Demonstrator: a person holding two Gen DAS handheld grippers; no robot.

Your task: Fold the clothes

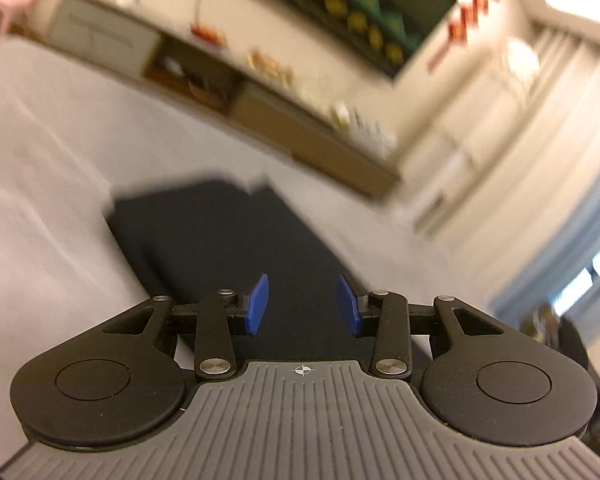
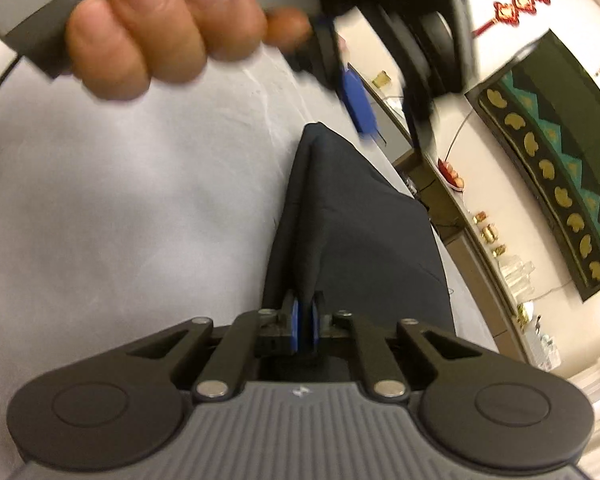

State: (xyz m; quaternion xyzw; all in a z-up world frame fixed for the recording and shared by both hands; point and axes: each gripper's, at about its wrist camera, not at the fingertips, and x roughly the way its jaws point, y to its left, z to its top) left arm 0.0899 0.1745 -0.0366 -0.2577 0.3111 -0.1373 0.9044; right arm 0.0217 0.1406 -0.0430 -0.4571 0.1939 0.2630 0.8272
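A dark folded garment lies flat on a white sheet. In the left wrist view my left gripper hovers over its near end, open, with its blue pads well apart and nothing between them. In the right wrist view my right gripper is shut on a lifted fold of the dark garment, which rises from the sheet into the pads. A hand holding the left gripper's handle shows above, with one blue pad beyond the garment's far tip.
A low wooden sideboard with small items runs along the wall past the sheet's far edge. A dark green and yellow wall hanging is above it. Pale curtains hang at the right.
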